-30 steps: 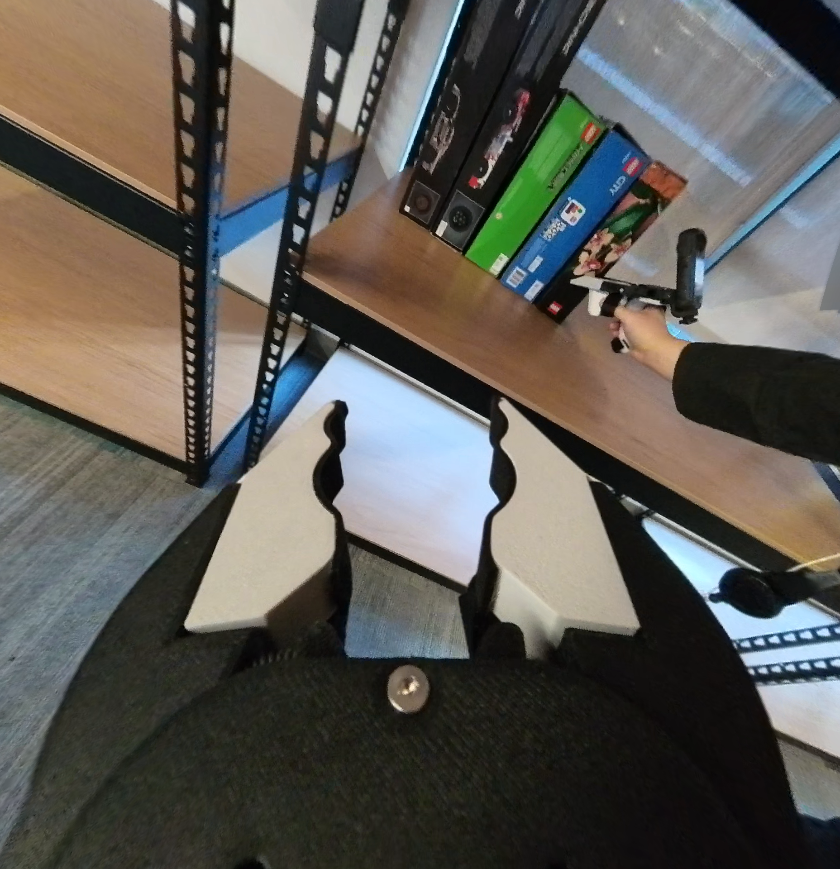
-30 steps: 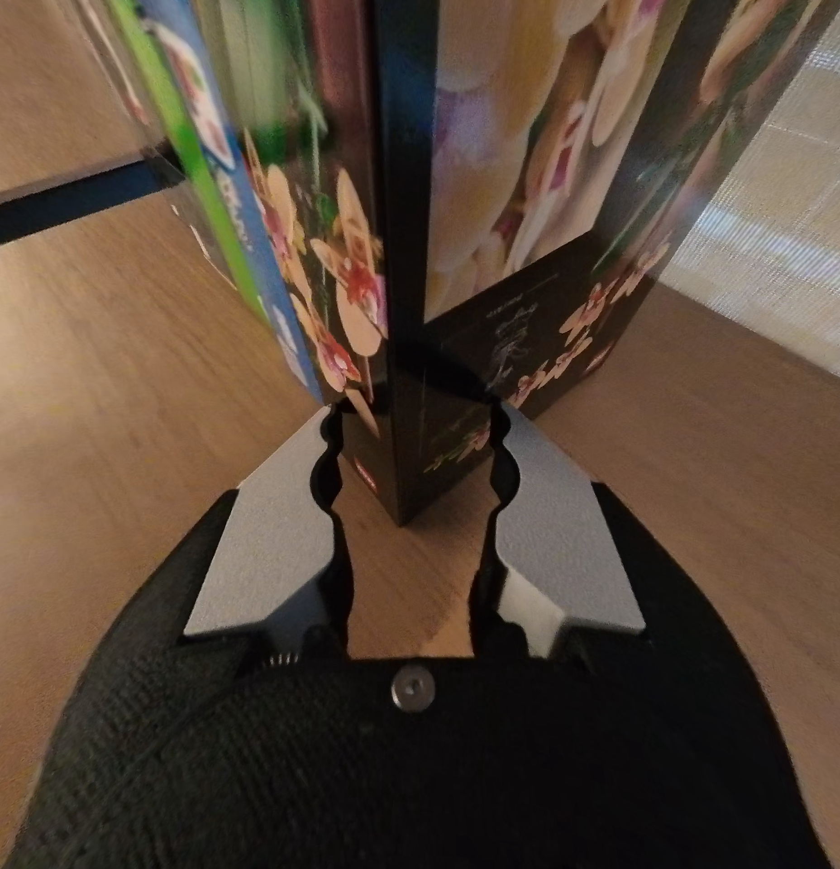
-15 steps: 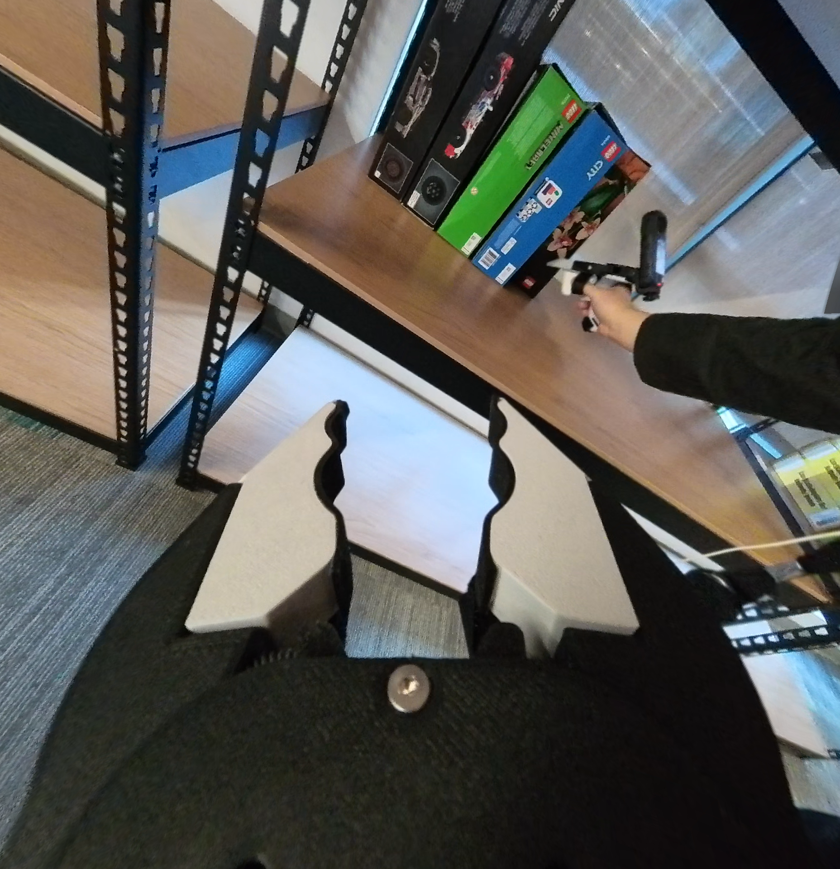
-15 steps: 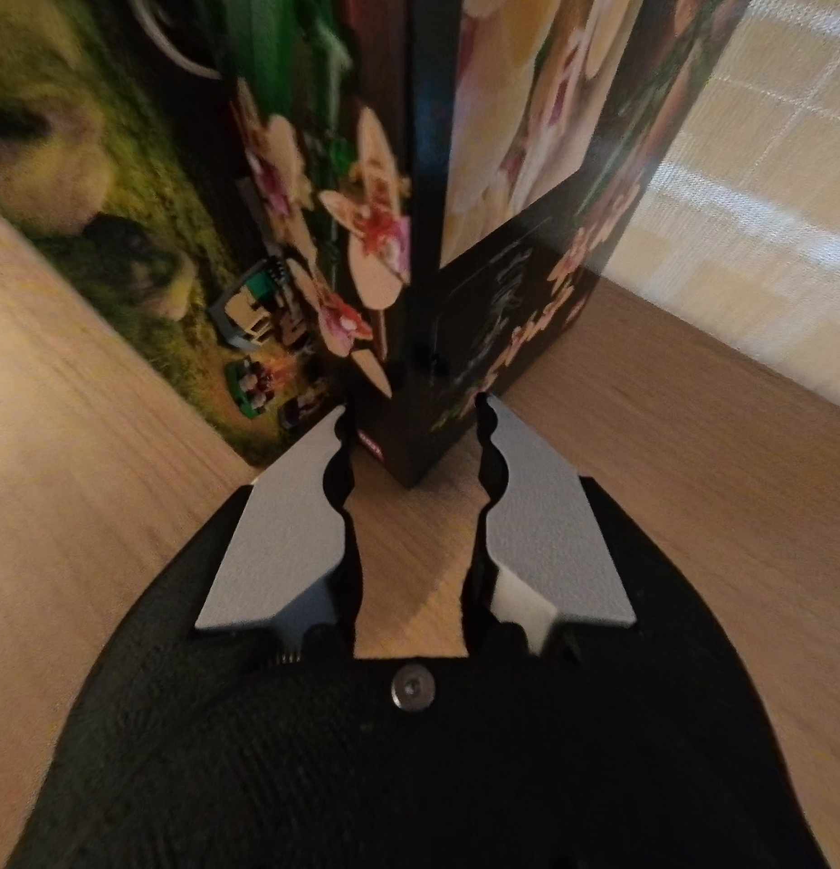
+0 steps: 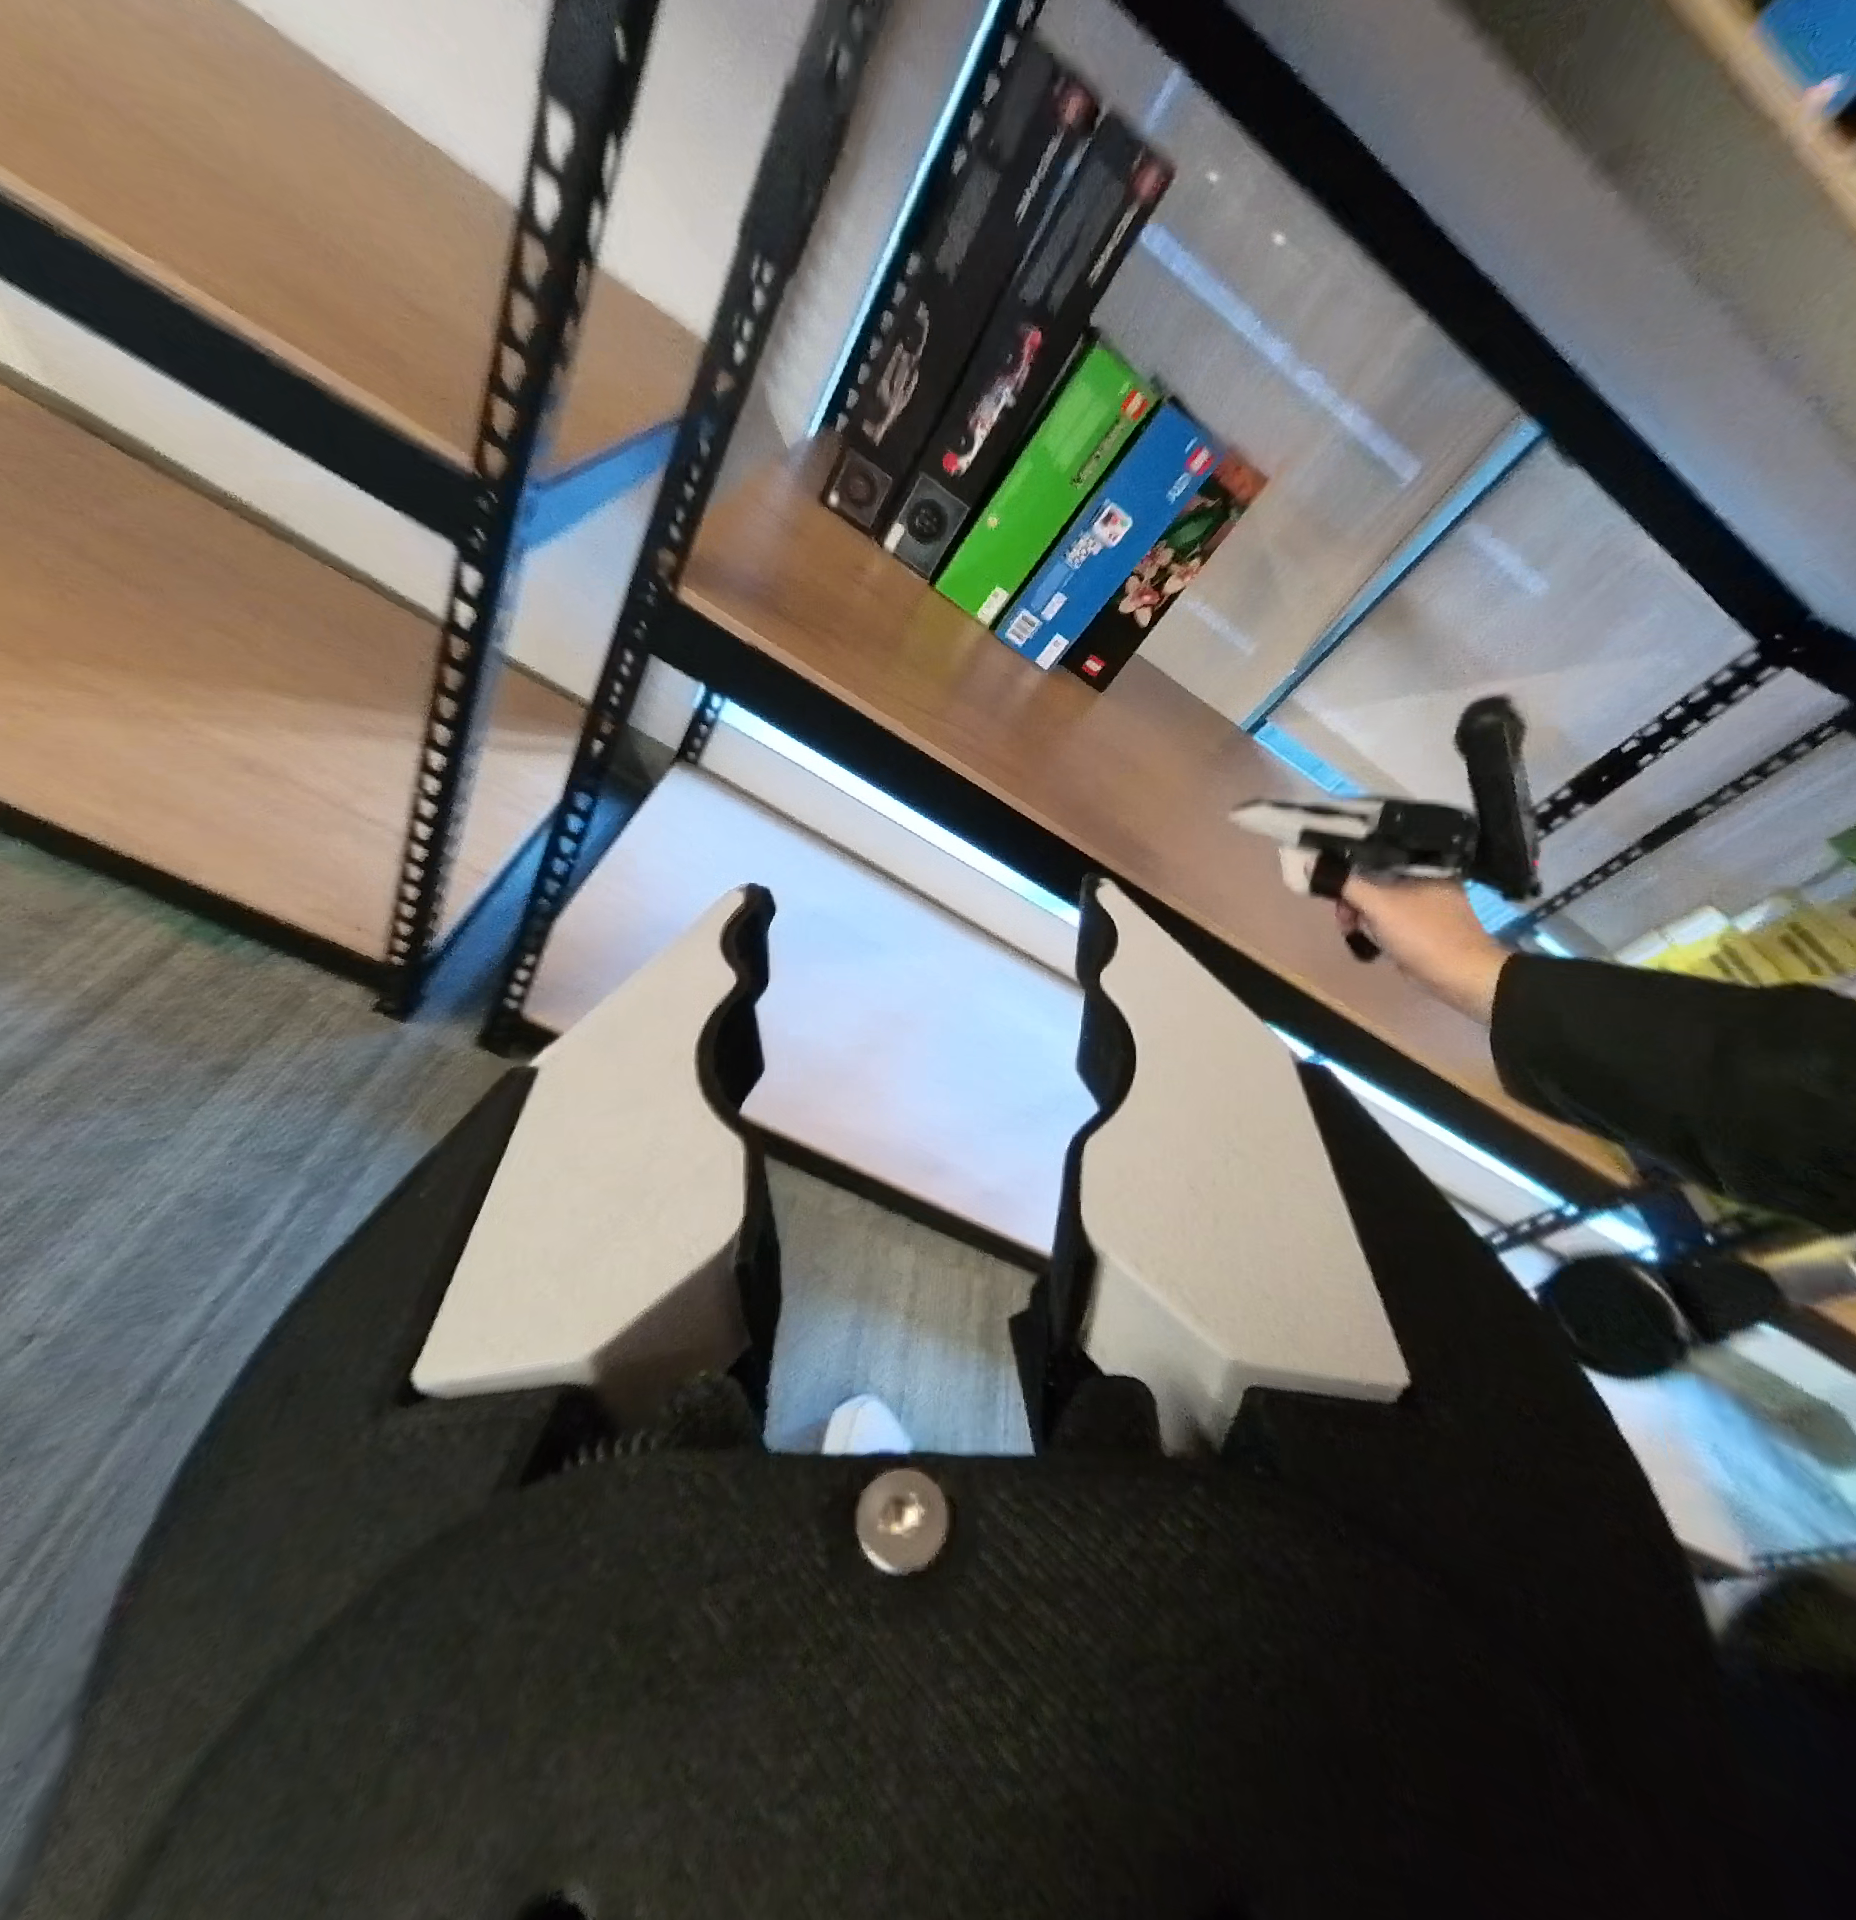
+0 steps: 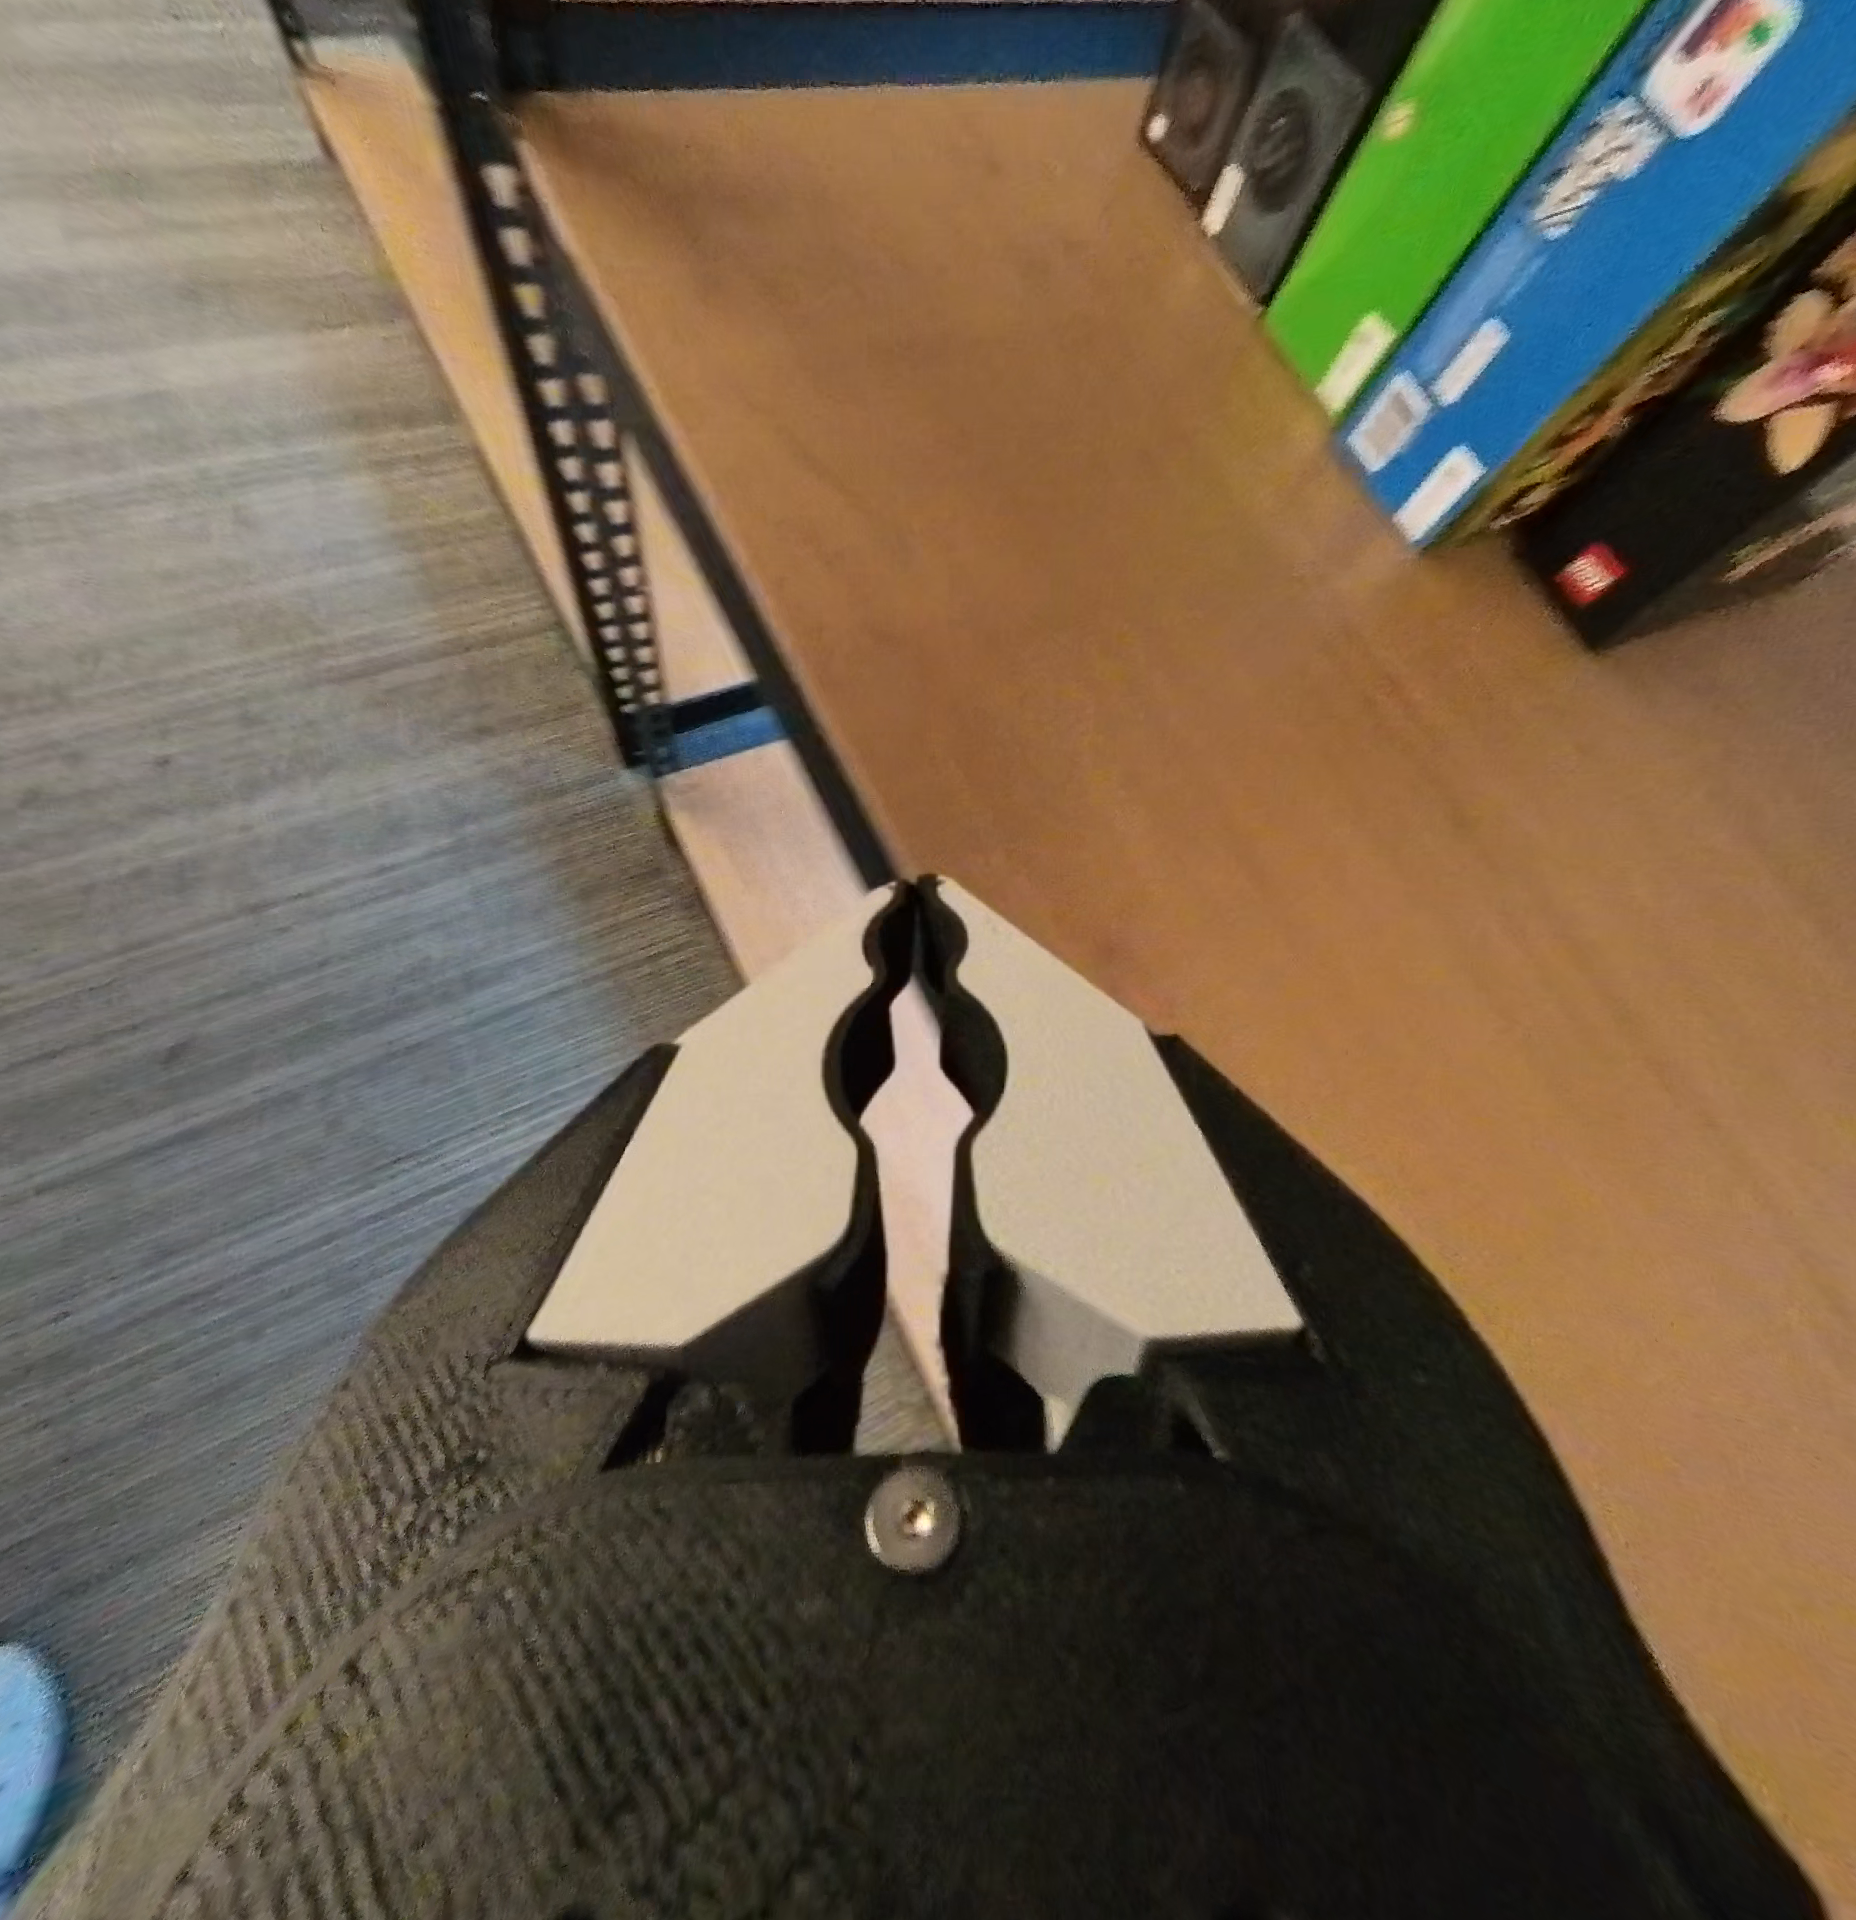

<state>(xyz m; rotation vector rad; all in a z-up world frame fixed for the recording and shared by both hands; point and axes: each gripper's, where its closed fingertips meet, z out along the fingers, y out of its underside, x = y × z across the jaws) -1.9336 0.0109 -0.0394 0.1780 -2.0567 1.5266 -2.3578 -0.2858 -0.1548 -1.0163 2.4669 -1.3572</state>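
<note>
Several boxes stand in a row on a wooden shelf (image 5: 1007, 717): two black boxes (image 5: 997, 332), a green box (image 5: 1049, 478), a blue box (image 5: 1111, 530) and a black flower-printed box (image 5: 1163, 582) at the right end. My left gripper (image 5: 919, 904) is open and empty, low over the floor, well short of the shelf. My right gripper (image 6: 921, 888) is shut and empty above the shelf's front edge, away from the flower-printed box (image 6: 1734, 499). It also shows in the left wrist view (image 5: 1267, 816), held by a hand in a black sleeve.
Black perforated uprights (image 5: 508, 499) and blue braces frame the shelving. Grey carpet (image 6: 228, 727) lies in front. A lower wooden shelf (image 5: 176, 665) sits at the left. Yellow and green items (image 5: 1776, 935) stand on a shelf at far right. A blue shoe (image 6: 10, 1756) is at bottom left. The left gripper's tips are roughly 55 cm from the right gripper's.
My right gripper has let go of the flower-printed box's corner, pulled back from the shelf and shut. My left gripper has drawn back and tilted; it stays open.
</note>
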